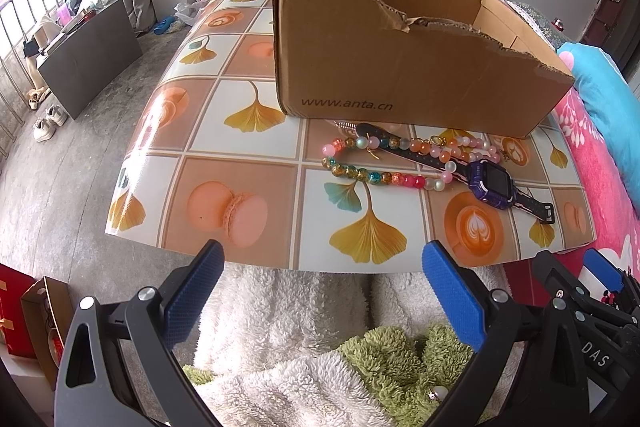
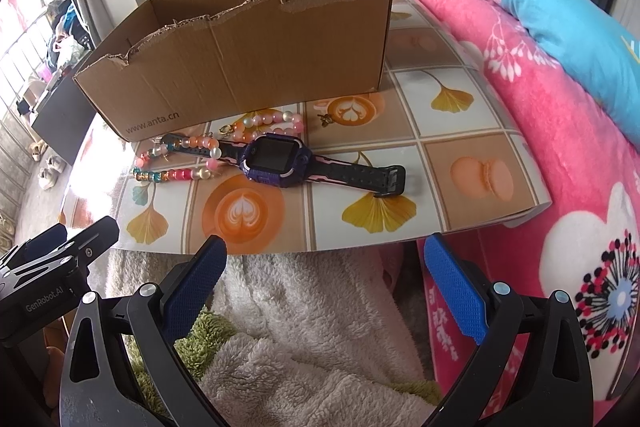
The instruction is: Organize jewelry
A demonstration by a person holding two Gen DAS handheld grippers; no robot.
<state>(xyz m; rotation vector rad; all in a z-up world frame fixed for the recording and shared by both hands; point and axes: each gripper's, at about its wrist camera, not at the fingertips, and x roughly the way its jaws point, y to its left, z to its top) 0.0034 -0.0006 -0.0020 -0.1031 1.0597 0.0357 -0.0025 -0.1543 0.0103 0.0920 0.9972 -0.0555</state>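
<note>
1. Left wrist view showed your left gripper [image 1: 322,279] spread wide and empty, off the table's [image 1: 256,131] near edge; your right gripper [image 2: 325,277] likewise.
2. Nothing looked packed yet, I judged; the watch [image 2: 276,159] and beads [image 1: 374,157] lay tangled beside the box's [image 1: 400,83] near wall.
3. Next called for reaching forward and pinching one piece free.
</note>
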